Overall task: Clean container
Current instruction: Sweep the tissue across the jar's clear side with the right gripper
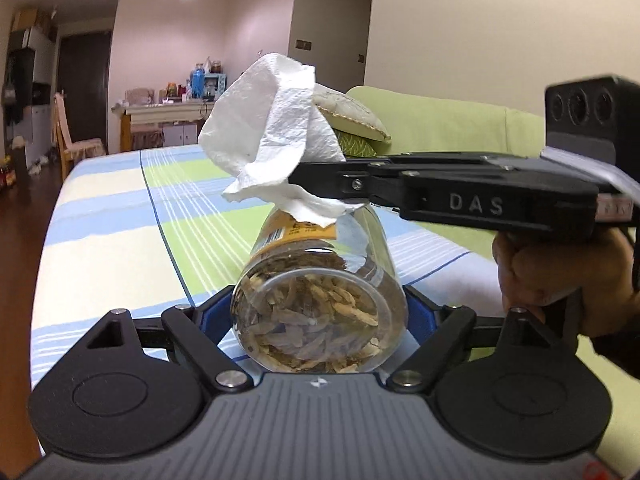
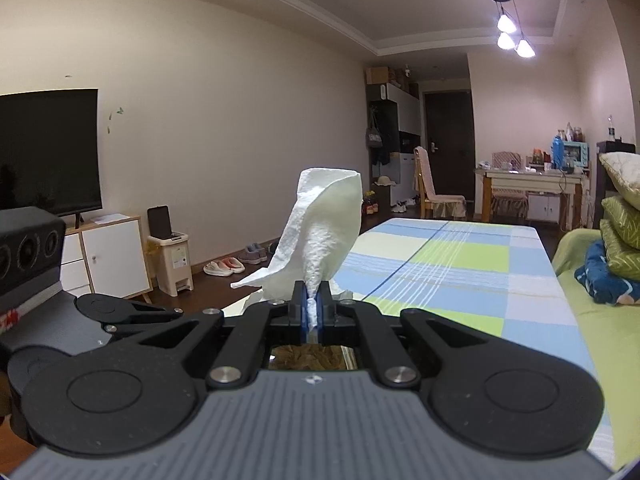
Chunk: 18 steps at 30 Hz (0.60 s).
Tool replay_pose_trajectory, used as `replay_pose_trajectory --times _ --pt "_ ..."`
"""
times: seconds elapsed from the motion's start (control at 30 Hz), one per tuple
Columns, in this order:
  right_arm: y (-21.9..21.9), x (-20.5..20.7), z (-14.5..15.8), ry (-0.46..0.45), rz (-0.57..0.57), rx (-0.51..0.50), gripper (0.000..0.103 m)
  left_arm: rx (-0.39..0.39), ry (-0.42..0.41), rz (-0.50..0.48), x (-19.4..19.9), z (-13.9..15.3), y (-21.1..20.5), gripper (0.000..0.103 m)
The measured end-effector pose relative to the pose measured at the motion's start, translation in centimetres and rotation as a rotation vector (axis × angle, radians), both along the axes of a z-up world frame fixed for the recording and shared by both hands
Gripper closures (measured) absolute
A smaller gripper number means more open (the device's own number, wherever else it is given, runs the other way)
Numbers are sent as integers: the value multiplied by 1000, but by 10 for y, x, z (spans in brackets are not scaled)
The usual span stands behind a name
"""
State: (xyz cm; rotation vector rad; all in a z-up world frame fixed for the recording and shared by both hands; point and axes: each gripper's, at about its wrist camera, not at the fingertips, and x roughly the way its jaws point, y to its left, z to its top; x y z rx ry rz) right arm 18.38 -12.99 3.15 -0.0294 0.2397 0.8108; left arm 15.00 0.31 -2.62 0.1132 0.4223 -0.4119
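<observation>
At the bottom centre of the left wrist view, the left gripper [image 1: 320, 312] clamps a clear jar [image 1: 320, 300] between its blue-padded fingers, the jar lying on its side with its round base toward the camera and pale dried pieces heaped inside. A yellow label [image 1: 308, 233] shows on the jar's upper side, toward its far end. Just above that far end, the right gripper [image 1: 316, 178] reaches in from the right of the frame, held by a hand [image 1: 560, 272], its jaws closed narrow on a crumpled white paper towel [image 1: 276, 132] whose lower edge drapes onto the jar. In the right wrist view the same gripper [image 2: 311, 308] pinches the paper towel [image 2: 324, 224] at centre frame, the sheet standing up above the fingers. Beyond lies a table covered in a blue, green and cream checked cloth [image 1: 120, 208], and a green sofa [image 1: 460, 124] sits at the right.
</observation>
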Motion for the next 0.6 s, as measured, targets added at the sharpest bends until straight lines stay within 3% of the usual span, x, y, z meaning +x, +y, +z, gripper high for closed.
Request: replay_pose_trajectory --times 0.1,0.2,0.27,0.5,0.6 --pt "5 -10 1 3 52 -3 100 87 -42 0 -6 -1 -8 18" --pt "14 -24 2 -22 121 -22 100 269 -122 14 -12 -7 -27 18" --pt "20 -28 2 -43 138 -43 101 335 -156 17 -14 -11 -34 18" --pt "9 1 1 -23 38 -18 101 316 -147 21 -11 -14 -36 18" --pt "4 6 -1 -4 29 10 101 266 -117 29 -6 -11 -31 16"
